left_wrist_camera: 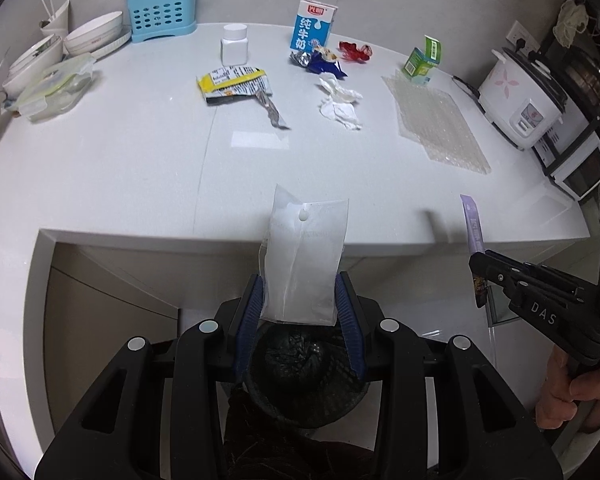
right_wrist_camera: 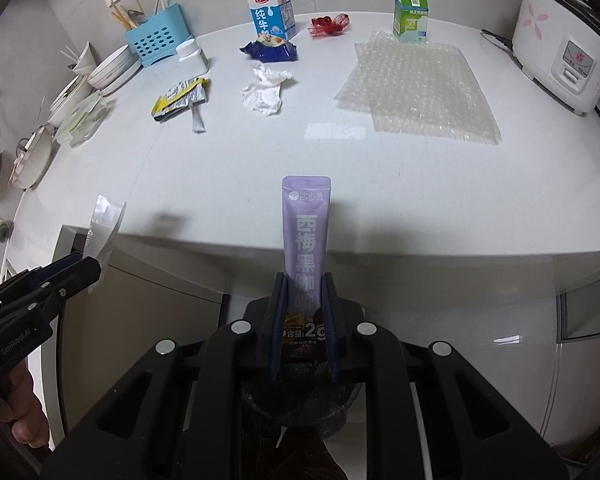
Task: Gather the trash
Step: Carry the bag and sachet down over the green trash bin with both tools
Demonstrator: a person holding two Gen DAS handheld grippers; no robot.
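Trash is sitting in both grippers: the left gripper is clamping a clear plastic pouch, and the right gripper is pinching a purple sachet printed 西梅黑咖啡. Directly below each gripper a dark, bag-lined bin is showing, its contents too dim to make out. Beyond the grippers, on the white surface, a blue caddy is holding chopsticks and a spoon, a milk carton is reading 纯牛奶, and a green box is standing with its flap open, its print too small to read. A yellow wrapper, crumpled tissue and bubble wrap are lying between them. A rice cooker is being cut off at the right edge.
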